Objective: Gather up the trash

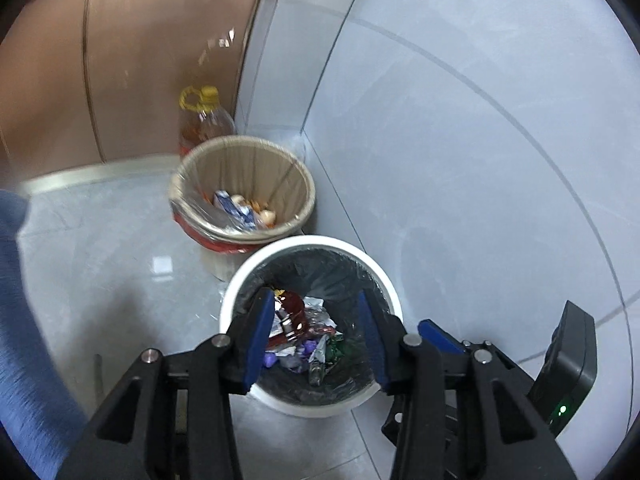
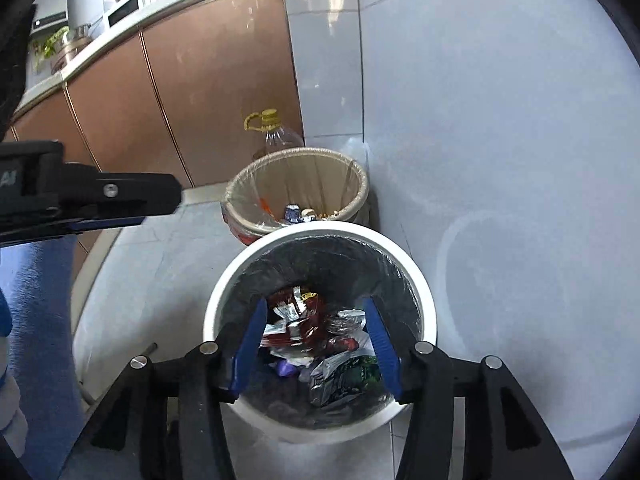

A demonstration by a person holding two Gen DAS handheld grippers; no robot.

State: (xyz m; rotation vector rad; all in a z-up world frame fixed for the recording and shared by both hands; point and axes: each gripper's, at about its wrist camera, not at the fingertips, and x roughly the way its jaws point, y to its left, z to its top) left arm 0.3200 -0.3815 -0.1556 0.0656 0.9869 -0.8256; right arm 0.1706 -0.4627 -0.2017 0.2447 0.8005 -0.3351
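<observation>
A white trash bin [image 1: 240, 280] with a black liner stands on the floor by the wall; it also shows in the right wrist view [image 2: 224, 280]. Inside lie crumpled wrappers [image 1: 304, 328], red, silver, purple and green [image 2: 320, 344]. My left gripper [image 1: 316, 300] hangs open and empty above the bin's mouth. My right gripper [image 2: 316, 308] is also open and empty above the same bin. The right gripper's body [image 1: 568, 364] shows at the right of the left wrist view; the left gripper's finger [image 2: 120, 196] crosses the left of the right wrist view.
A beige bin [image 1: 296, 168] with a clear liner and some rubbish stands just behind the white one [image 2: 352, 168]. A bottle of oil with a yellow cap [image 1: 204, 116] stands behind it by brown cabinets [image 2: 200, 92]. A tiled wall [image 1: 460, 140] runs on the right.
</observation>
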